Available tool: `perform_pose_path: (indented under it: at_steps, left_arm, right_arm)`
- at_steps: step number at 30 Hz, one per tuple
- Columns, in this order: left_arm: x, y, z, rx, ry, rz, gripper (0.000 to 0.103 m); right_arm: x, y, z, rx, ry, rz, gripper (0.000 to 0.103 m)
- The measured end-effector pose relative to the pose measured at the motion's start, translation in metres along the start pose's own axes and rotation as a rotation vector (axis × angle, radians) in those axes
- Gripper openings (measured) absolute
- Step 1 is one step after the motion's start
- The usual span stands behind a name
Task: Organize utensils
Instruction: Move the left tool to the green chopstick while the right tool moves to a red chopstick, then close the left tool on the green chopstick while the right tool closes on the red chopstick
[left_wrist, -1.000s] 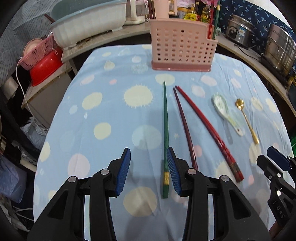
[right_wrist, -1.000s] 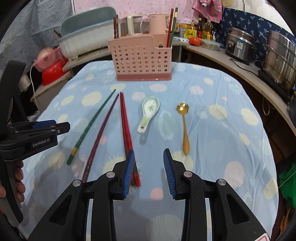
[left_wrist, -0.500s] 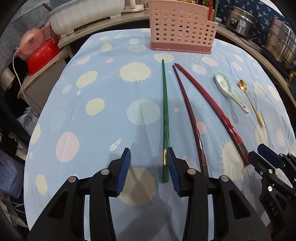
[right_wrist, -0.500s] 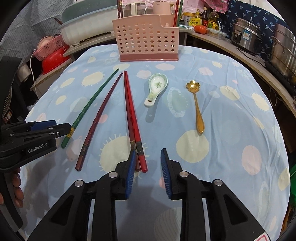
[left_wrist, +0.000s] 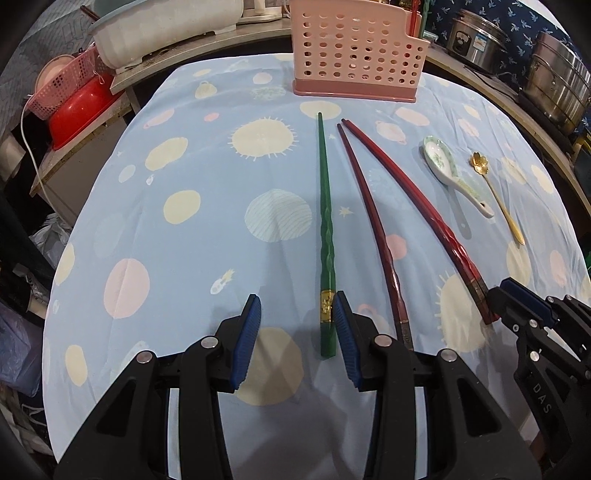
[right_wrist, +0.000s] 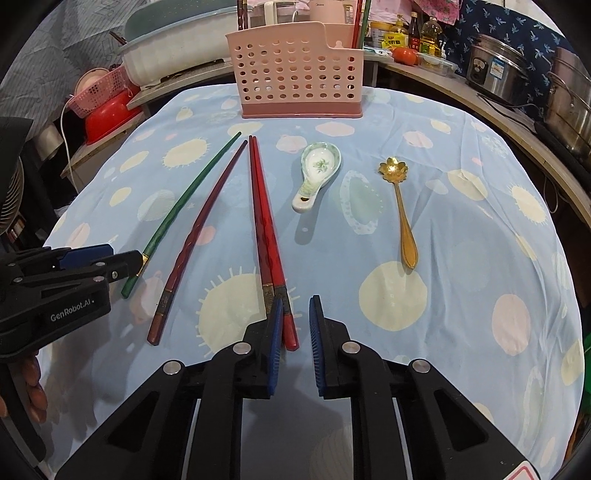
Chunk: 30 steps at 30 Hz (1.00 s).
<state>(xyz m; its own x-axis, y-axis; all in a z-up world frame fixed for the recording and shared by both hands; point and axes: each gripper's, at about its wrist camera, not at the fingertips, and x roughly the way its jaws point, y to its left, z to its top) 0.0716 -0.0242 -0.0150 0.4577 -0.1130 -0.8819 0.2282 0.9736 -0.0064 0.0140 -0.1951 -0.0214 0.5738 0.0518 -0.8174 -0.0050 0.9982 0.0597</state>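
Change: both hand-held grippers have sunk toward the counter (right_wrist: 461, 314); right hand-held gripper (right_wrist: 295, 325) has just been closing, jaws now narrow, red chopstick pair (right_wrist: 264, 221) between them, right pad not touching.
Left hand-held gripper (left_wrist: 295, 332): open astride the green chopstick (left_wrist: 325, 221).
Meaning: pick-ups look imminent.
Pink caddy (right_wrist: 295, 77): a few chopsticks upright inside.
In front of caddy: ceramic spoon (right_wrist: 317, 177), gold spoon (right_wrist: 400, 206), dark red chopstick (right_wrist: 199, 229).

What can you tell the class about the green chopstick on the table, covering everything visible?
The green chopstick is a single slim stick, glossy like lacquer or plastic, with a twisted grip section and a gold band near its thick end. It lies flat on the blue spotted tablecloth, its thin tip pointing toward the pink utensil caddy. Its thick end sits between the open jaws of the left gripper, close beside the right pad.
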Motion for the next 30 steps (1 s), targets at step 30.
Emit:
perform_pose_path:
  at_steps: [30]
  left_arm:
    - [0.001,0.017,-0.012,-0.036,-0.020,-0.073,0.029]
  right_arm:
    - [0.004,-0.005,-0.005,0.019,0.016,0.009,0.009]
